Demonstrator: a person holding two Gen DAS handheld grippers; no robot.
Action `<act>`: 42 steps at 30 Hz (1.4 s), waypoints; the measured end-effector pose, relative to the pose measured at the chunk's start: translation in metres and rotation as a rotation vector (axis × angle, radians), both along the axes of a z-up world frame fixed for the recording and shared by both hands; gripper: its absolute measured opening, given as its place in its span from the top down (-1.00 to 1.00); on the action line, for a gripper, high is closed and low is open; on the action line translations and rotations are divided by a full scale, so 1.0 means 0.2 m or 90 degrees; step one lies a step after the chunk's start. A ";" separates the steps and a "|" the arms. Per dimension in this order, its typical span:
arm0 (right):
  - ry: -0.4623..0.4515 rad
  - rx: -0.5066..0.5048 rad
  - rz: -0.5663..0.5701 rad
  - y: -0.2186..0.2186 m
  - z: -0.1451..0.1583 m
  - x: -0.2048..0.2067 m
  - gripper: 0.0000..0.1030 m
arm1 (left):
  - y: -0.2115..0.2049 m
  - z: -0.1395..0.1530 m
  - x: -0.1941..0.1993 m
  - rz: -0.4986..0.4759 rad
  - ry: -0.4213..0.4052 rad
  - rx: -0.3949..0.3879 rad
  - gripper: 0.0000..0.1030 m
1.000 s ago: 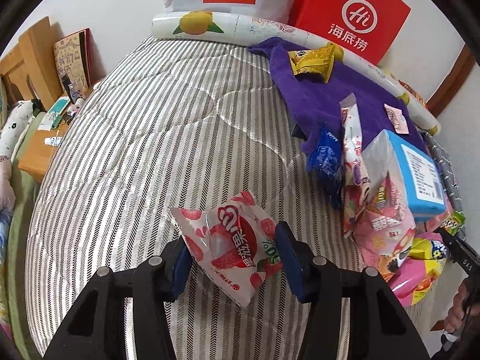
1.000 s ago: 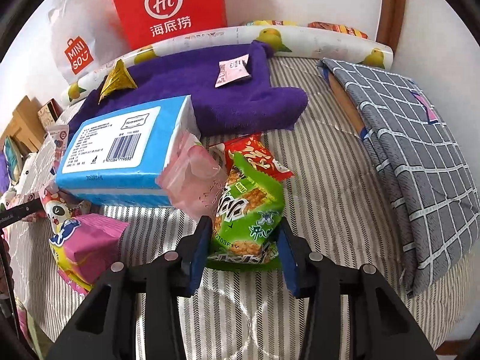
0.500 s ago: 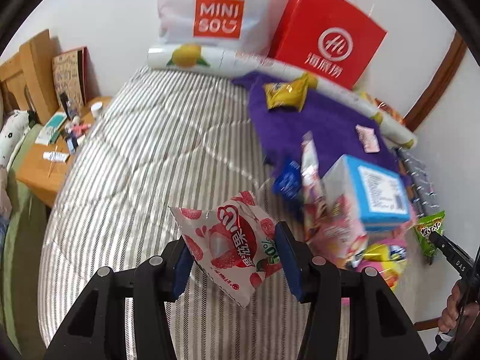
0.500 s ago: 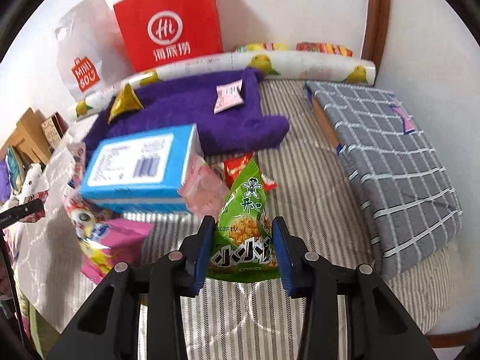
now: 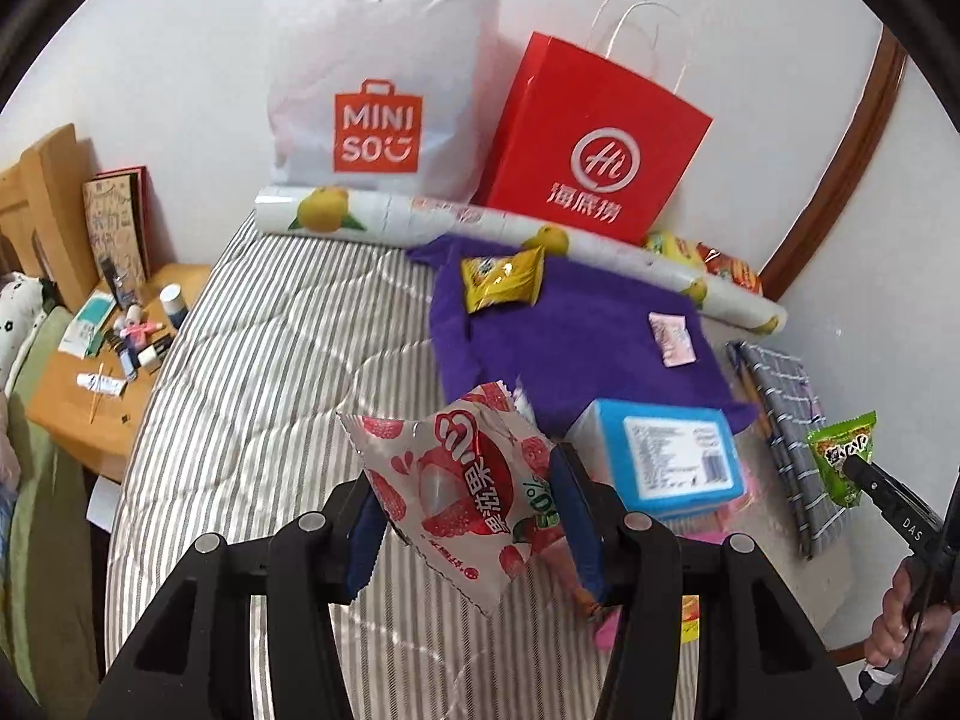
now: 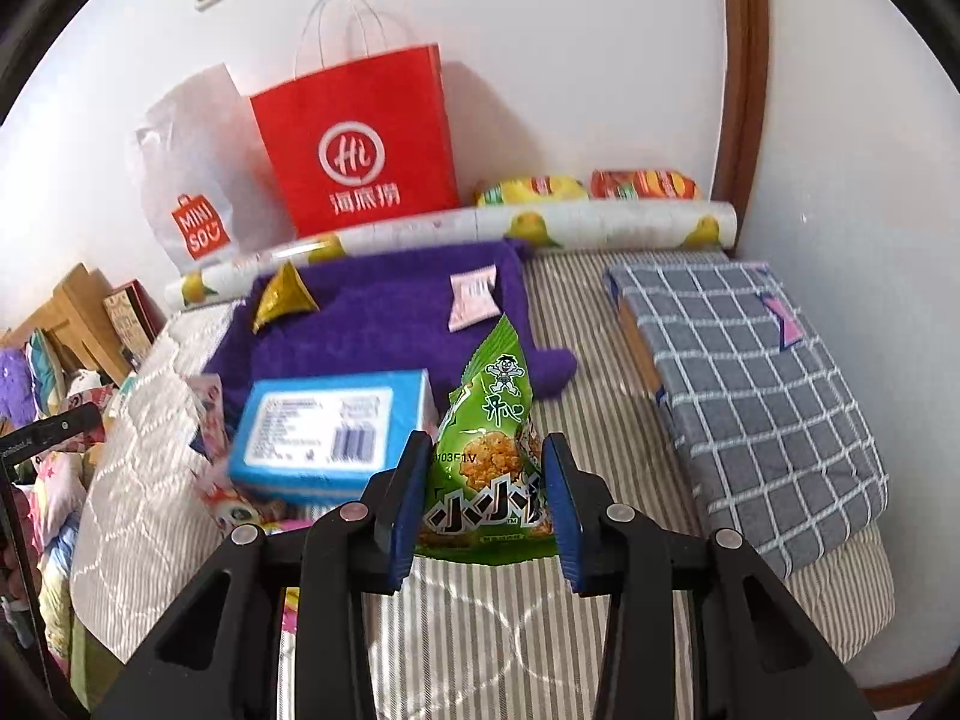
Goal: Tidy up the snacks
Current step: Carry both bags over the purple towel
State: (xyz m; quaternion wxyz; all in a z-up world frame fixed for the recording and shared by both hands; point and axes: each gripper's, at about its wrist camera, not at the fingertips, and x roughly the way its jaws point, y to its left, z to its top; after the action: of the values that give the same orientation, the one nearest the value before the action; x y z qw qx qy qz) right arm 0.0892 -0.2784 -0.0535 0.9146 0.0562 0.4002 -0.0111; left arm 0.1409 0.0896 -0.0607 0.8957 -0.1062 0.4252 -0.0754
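Both packets (image 5: 474, 492) (image 6: 486, 468) lifted clear — striped bedspread (image 5: 270, 360) open leftward.

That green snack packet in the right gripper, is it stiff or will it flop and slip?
The green snack packet looks puffed with air, so it probably stays upright yet dents easily. Its glossy film may be slippery; the right gripper pinches it near the bottom, so it might swing. It is likely light.

Two shopping bags (image 5: 492, 120) behind the towel (image 5: 570, 348); box (image 5: 666, 456) before it.
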 end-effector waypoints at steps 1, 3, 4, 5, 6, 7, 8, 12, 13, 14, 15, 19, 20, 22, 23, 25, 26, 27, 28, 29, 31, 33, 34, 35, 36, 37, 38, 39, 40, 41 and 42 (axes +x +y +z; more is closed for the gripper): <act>-0.004 0.000 0.001 0.01 0.01 0.01 0.28 | -0.01 0.02 0.01 -0.001 -0.003 0.000 0.03; -0.011 0.001 0.006 0.02 0.04 0.04 0.28 | -0.02 0.04 0.03 -0.004 -0.010 0.001 0.03; -0.014 0.001 0.009 0.03 0.06 0.05 0.28 | -0.03 0.06 0.05 -0.006 -0.013 0.003 0.03; -0.018 0.000 0.011 0.03 0.07 0.07 0.28 | -0.03 0.07 0.05 -0.006 -0.015 0.004 0.03; -0.021 -0.001 0.012 0.04 0.08 0.08 0.28 | -0.04 0.08 0.07 -0.007 -0.017 0.004 0.03; -0.023 0.000 0.013 0.04 0.09 0.10 0.28 | -0.04 0.09 0.09 -0.008 -0.019 0.004 0.03; -0.026 0.001 0.014 0.04 0.10 0.12 0.28 | -0.05 0.10 0.11 -0.010 -0.019 0.004 0.03; -0.035 0.001 0.015 0.04 0.14 0.20 0.28 | -0.07 0.13 0.17 -0.013 -0.026 0.002 0.03; -0.036 0.000 0.015 0.04 0.14 0.22 0.28 | -0.08 0.14 0.19 -0.015 -0.028 0.004 0.03; -0.036 -0.001 0.016 0.04 0.15 0.24 0.28 | -0.08 0.14 0.21 -0.016 -0.029 0.005 0.03; -0.037 -0.002 0.016 0.04 0.15 0.27 0.28 | -0.09 0.15 0.23 -0.019 -0.032 0.008 0.03; -0.032 -0.005 0.017 0.03 0.13 0.35 0.28 | -0.12 0.16 0.30 -0.023 -0.038 0.014 0.03; -0.030 -0.003 0.016 0.03 0.12 0.37 0.28 | -0.13 0.16 0.31 -0.024 -0.038 0.015 0.03; -0.026 -0.001 0.017 0.03 0.10 0.40 0.28 | -0.13 0.15 0.34 -0.025 -0.037 0.017 0.03; -0.022 0.000 0.018 0.03 0.08 0.42 0.28 | -0.14 0.14 0.35 -0.026 -0.037 0.017 0.03; -0.016 0.001 0.019 0.03 0.06 0.45 0.28 | -0.15 0.13 0.38 -0.028 -0.036 0.017 0.03; -0.014 0.002 0.020 0.03 0.04 0.47 0.28 | -0.15 0.13 0.39 -0.029 -0.035 0.018 0.03; -0.011 0.003 0.022 0.03 0.03 0.48 0.28 | -0.16 0.12 0.41 -0.030 -0.033 0.020 0.03; -0.007 0.003 0.023 0.03 0.02 0.50 0.28 | -0.16 0.11 0.42 -0.030 -0.032 0.021 0.03; -0.004 0.003 0.024 0.03 0.00 0.51 0.28 | -0.16 0.11 0.43 -0.030 -0.030 0.022 0.03; 0.002 0.004 0.026 0.03 -0.02 0.54 0.28 | -0.17 0.09 0.45 -0.032 -0.026 0.024 0.03; 0.009 0.006 0.027 0.03 -0.05 0.57 0.28 | -0.19 0.07 0.47 -0.034 -0.023 0.027 0.03; 0.011 0.007 0.027 0.03 -0.06 0.58 0.28 | -0.19 0.06 0.49 -0.035 -0.019 0.027 0.03; 0.014 0.008 0.028 0.03 -0.08 0.59 0.28 | -0.20 0.05 0.50 -0.036 -0.017 0.027 0.03; 0.017 0.009 0.028 0.03 -0.10 0.60 0.28 | -0.21 0.04 0.51 -0.038 -0.014 0.028 0.03; 0.020 0.009 0.029 0.02 -0.11 0.62 0.28 | -0.21 0.03 0.52 -0.040 -0.012 0.030 0.03; 0.022 0.009 0.029 0.02 -0.12 0.63 0.28 | -0.22 0.02 0.53 -0.041 -0.011 0.031 0.03; 0.025 0.009 0.029 0.02 -0.13 0.64 0.28 | -0.23 0.01 0.54 -0.043 -0.010 0.031 0.03; 0.027 0.009 0.029 0.02 -0.14 0.65 0.28 | -0.23 0.01 0.55 -0.044 -0.008 0.032 0.03; 0.029 0.009 0.028 0.02 -0.15 0.66 0.28 | -0.24 0.00 0.56 -0.045 -0.007 0.032 0.03; 0.032 0.010 0.028 0.02 -0.16 0.67 0.28 | -0.24 0.00 0.57 -0.046 -0.006 0.033 0.03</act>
State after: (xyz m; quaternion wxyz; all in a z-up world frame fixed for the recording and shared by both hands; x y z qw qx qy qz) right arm 0.2232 -0.2746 -0.0853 0.9040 0.0541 0.4239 0.0106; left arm 0.2551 0.0406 -0.0617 0.8967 -0.0671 0.4265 -0.0974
